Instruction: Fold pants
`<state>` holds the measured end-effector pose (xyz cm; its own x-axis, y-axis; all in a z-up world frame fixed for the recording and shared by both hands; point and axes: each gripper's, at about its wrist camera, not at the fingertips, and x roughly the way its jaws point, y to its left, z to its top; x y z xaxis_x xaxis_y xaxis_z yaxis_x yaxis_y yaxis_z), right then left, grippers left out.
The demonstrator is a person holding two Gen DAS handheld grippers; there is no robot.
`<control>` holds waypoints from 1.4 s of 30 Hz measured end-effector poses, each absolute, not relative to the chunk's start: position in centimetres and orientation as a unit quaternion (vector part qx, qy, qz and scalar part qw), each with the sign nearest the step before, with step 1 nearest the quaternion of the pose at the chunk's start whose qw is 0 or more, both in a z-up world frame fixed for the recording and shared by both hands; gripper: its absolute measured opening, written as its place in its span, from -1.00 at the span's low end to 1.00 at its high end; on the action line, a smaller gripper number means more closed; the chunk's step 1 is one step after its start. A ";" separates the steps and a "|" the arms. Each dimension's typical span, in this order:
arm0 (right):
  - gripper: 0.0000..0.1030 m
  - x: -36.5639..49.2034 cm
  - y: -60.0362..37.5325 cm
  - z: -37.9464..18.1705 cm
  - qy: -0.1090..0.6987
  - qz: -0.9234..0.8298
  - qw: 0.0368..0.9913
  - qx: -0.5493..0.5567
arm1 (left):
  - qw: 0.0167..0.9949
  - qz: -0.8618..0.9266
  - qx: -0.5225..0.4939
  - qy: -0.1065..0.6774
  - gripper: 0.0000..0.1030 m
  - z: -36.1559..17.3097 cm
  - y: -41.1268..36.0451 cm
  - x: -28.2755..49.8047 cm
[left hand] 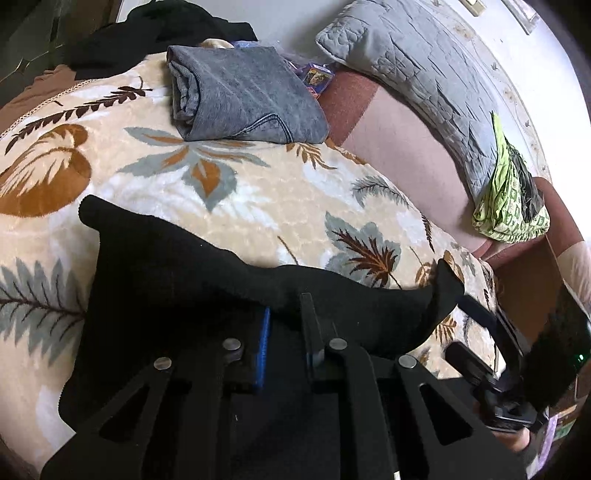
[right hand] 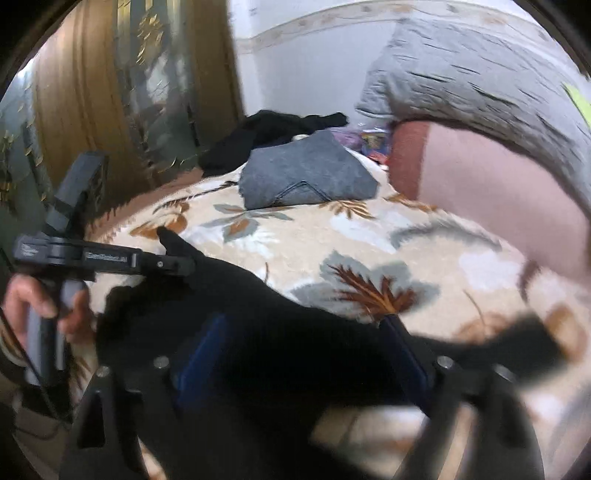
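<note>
Left wrist view: black pants (left hand: 229,273) lie on the leaf-print blanket (left hand: 258,192), draped over the left gripper (left hand: 286,325); its jaws stand fairly close together with black cloth over and between them, though whether they actually pinch it I cannot tell; folded grey jeans (left hand: 240,99) sit farther back on the blanket; a grey quilted pillow (left hand: 417,81) leans by the wall with a green printed bag (left hand: 513,192) at its near end; dark clothes (left hand: 155,33) are heaped behind the jeans; right gripper (left hand: 476,365) shows at lower right, its jaws not readable here.

Right wrist view (blurred): right gripper (right hand: 306,354) has blue-padded jaws standing wide, black pants (right hand: 280,332) bunched between them; left gripper (right hand: 177,258) at the left edge touches a corner of the pants, held by a hand (right hand: 48,306); jeans (right hand: 303,173) and pillow (right hand: 472,74) beyond.
</note>
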<state>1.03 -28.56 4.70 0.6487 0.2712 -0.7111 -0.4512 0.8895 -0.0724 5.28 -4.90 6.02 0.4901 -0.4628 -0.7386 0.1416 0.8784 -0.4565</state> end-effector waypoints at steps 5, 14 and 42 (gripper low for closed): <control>-0.73 4.9 -27.5 0.1 0.459 0.196 0.855 -0.145 | 0.842 -0.178 -0.180 0.477 -0.77 5.6 -4.7 5.7; -1.00 -7.3 -29.6 7.1 0.347 0.214 0.911 -0.064 | 0.850 -0.207 -0.189 0.447 -0.77 7.2 -2.9 0.9; -0.93 -1.2 -30.5 2.8 0.390 0.140 0.906 -0.085 | 0.823 -0.135 -0.243 0.495 -0.77 3.2 -3.4 8.4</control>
<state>-1.23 -30.55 2.76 0.6562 0.1871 -0.7310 -0.3205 0.9461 -0.0455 8.42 -3.36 3.22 0.4730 -0.4625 -0.7499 -0.0188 0.8456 -0.5335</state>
